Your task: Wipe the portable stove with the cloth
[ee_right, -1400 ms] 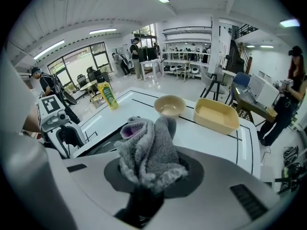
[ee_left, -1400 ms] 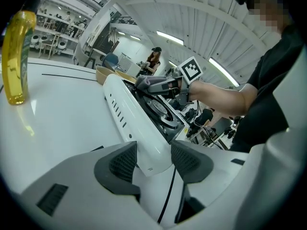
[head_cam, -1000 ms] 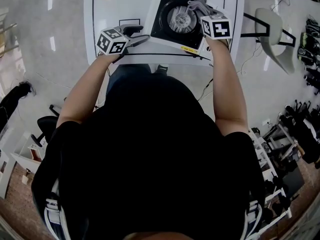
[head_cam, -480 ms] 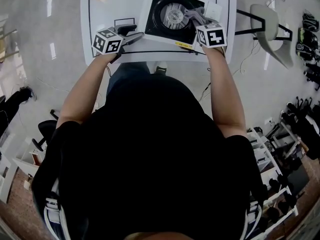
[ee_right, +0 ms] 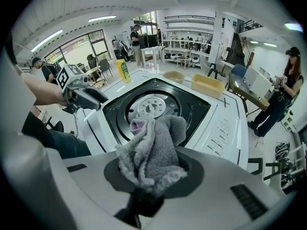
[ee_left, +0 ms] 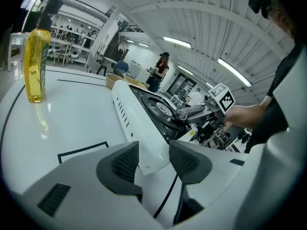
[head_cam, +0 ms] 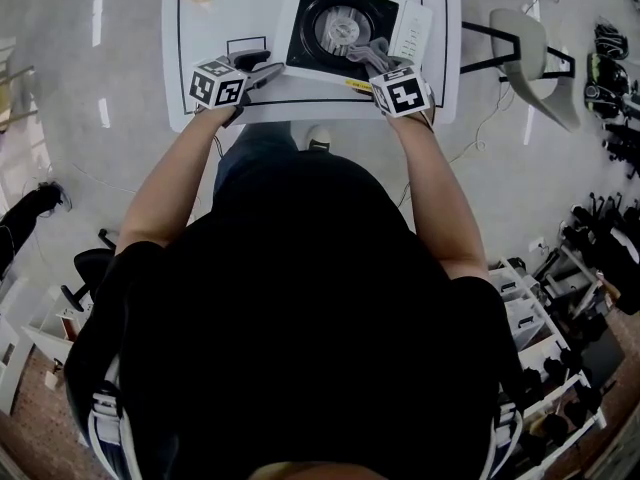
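Table [head_cam: 230,8] overhead — only close view shows cloth [ee_right: 153,145] clamped.

- Head view: high overhead, facing steeply down past the person's shoulders onto the tabletop [head_cam: 215,28].
- Left gripper view: low on the tabletop, close at a corner of the portable stove [ee_left: 136,119], facing along it.
- Right gripper view: close above the stove, facing down across it.
- All three share the stove.

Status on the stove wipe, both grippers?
Right hand-held gripper shut on cloth, over portable stove. Left hand-held gripper closing, stove corner between jaws, pads not pressing. Yellow bottle stands apart from stove.
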The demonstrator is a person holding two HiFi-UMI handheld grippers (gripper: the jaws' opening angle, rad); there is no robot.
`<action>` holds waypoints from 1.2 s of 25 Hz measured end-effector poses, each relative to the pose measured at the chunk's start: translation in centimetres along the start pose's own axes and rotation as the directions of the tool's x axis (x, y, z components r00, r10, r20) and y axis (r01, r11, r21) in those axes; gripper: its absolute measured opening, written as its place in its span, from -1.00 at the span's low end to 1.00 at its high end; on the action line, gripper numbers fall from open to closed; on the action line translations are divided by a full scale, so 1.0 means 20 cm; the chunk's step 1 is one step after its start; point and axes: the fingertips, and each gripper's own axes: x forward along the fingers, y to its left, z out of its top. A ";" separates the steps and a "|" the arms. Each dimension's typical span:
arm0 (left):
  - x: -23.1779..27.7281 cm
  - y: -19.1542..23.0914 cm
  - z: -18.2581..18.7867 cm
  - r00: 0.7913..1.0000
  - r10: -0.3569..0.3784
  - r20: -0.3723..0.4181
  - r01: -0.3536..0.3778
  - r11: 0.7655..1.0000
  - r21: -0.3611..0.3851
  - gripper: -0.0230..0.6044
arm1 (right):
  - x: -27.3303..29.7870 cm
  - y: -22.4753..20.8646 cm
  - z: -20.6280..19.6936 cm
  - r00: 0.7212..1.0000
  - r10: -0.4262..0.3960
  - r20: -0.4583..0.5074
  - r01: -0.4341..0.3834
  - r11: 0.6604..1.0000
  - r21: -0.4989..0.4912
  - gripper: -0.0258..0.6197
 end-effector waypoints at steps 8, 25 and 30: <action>-0.02 -0.01 -0.02 1.000 0.006 0.010 -0.006 1.000 -0.009 -0.24 | 0.01 0.19 -0.03 1.000 0.018 -0.023 -0.019 0.999 -0.038 -0.59; -0.05 -0.05 -0.02 0.996 0.079 -0.050 -0.074 0.992 0.102 -0.36 | 0.00 0.35 0.03 1.000 0.028 -0.002 -0.028 0.996 -0.085 -0.59; -0.12 -0.16 0.07 0.997 0.075 -0.011 -0.073 0.988 0.138 -0.42 | -0.15 0.33 0.12 0.995 0.035 0.098 -0.026 0.996 -0.087 -0.59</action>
